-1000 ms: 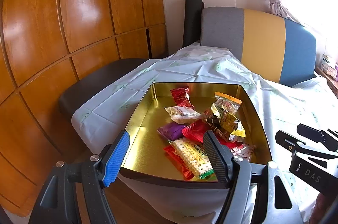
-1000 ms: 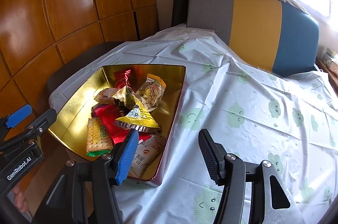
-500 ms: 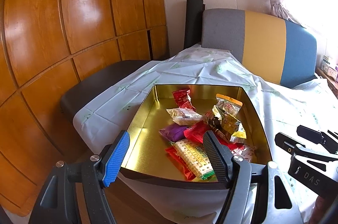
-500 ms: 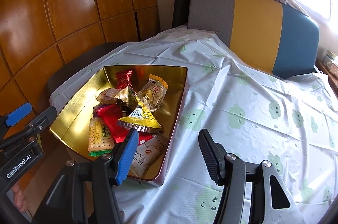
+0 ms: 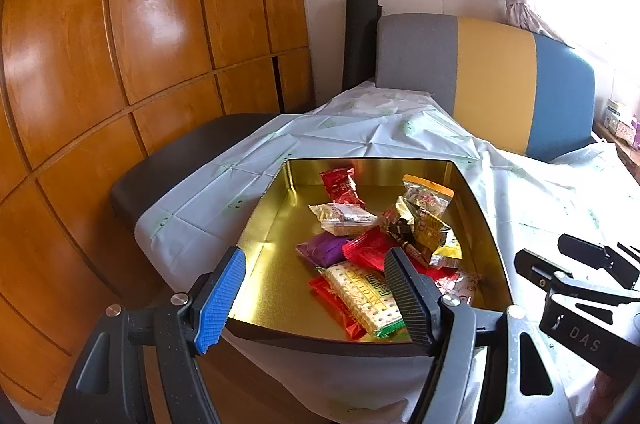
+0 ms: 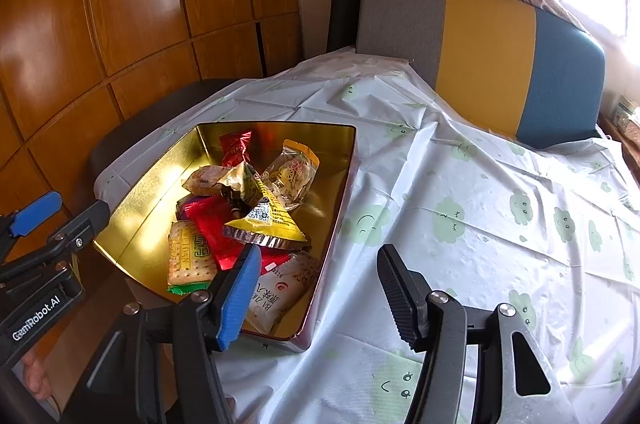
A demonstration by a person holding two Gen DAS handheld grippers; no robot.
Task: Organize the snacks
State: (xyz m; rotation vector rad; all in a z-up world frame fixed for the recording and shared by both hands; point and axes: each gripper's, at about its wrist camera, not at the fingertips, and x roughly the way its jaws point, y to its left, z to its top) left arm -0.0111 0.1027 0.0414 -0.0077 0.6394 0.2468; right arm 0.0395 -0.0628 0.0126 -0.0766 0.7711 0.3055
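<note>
Cloud-print tablecloth (image 6: pixel 460 208), gold tin (image 5: pixel 272 264) of snacks, wood-panelled wall (image 5: pixel 140 64), both jaws apart

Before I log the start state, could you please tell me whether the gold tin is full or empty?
Partly full: the rectangular gold metal tin holds a loose pile of wrapped snacks, with bare gold floor showing.

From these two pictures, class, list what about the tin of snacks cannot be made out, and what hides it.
- White packet: right view, partly behind the blue finger; its print is cut off.
- Cracker pack: left view, one end behind the black finger.
- Purple packet: left view, label too small; right view, buried under the red packet.
- Tin: its outside, both views, below the rim.
</note>
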